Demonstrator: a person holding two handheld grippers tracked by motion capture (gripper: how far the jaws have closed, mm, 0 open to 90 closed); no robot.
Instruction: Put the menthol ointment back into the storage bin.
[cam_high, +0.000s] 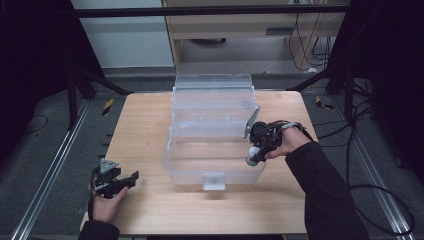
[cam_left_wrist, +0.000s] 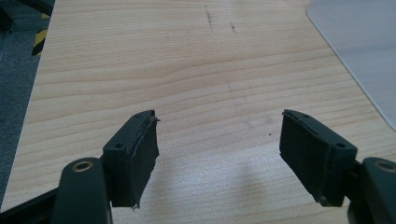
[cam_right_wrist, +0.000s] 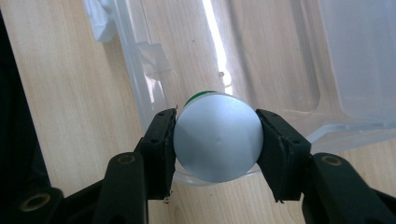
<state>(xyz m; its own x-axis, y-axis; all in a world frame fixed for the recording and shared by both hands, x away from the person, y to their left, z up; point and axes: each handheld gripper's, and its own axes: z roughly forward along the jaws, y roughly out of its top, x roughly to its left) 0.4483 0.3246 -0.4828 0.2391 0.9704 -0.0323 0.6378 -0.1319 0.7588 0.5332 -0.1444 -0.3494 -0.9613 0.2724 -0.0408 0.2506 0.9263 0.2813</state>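
The right gripper (cam_right_wrist: 215, 140) is clamped on a can (cam_right_wrist: 216, 138), its pads (cam_right_wrist: 164, 144) pressing the can's sides, silver end toward the camera and a green edge behind. In the high view the can (cam_high: 253, 155) hangs at the right rim of the clear bin (cam_high: 215, 107) on the table (cam_high: 145, 120). The left gripper (cam_left_wrist: 219, 154) rests near the table's left front corner, jaws wide apart over bare wood.

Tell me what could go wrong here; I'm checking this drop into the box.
1. The right gripper holds the white bottle right above the clear box rim; it could clip the wall.
2. The pads grip a round, smooth body, so it might slip.
3. The left gripper rests open, apart from the box, which may slide.
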